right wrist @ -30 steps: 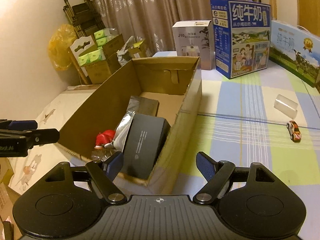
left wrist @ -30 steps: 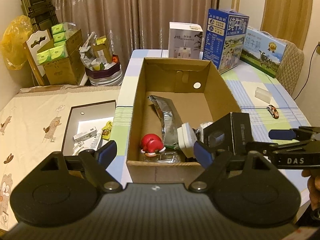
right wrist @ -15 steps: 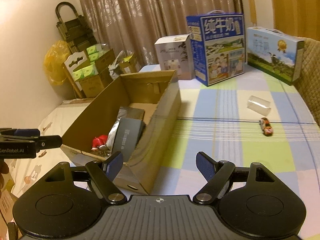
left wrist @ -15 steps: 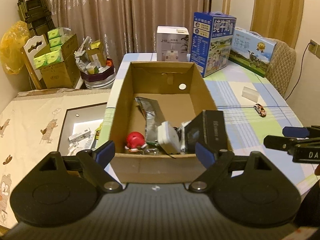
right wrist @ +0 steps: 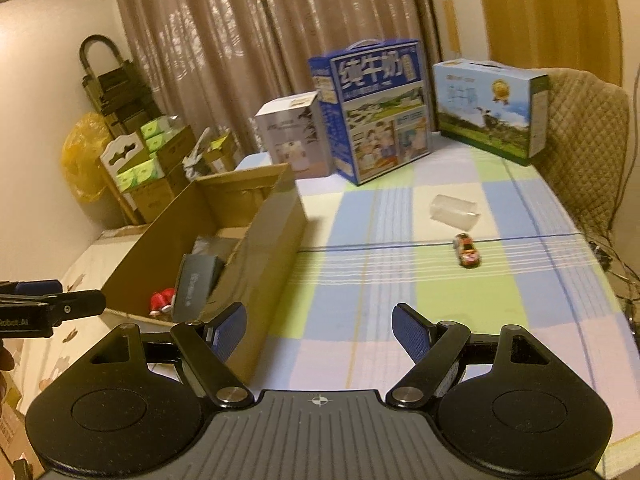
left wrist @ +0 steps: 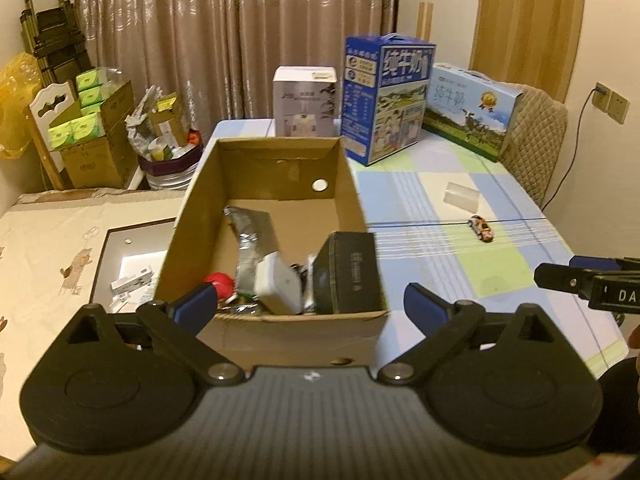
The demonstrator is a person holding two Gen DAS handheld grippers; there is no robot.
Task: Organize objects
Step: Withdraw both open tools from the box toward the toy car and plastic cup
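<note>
Both grippers hanging empty near the cardboard box point(left wrist: 276, 332), the toy car point(right wrist: 466, 250) waiting on the table.

The left gripper point(left wrist: 310, 304) and right gripper point(right wrist: 318, 328) are holding their jaws wide apart, likely readying for another pick. The black box point(left wrist: 348, 276), white adapter point(left wrist: 278, 282) and red toy point(left wrist: 220, 282) are sitting collected inside the box; the car and a clear plastic case point(right wrist: 454, 210) are lying loose far right.

Cardboard box point(left wrist: 280, 332): matt brown corrugated board, raw edges. Foil pouch point(left wrist: 250, 236) inside: crinkled, shiny silver. Black case point(left wrist: 352, 276): matt, fine texture. White adapter point(left wrist: 278, 286): smooth plastic. Tablecloth point(right wrist: 440, 288): checked cloth, smooth. Toy car point(right wrist: 466, 250): glossy paint. Clear tube point(right wrist: 454, 210): translucent plastic. Milk cartons point(right wrist: 378, 108): glossy printed card. Gripper pads point(right wrist: 410, 330): blue, finely ribbed; arms matt black plastic.
</note>
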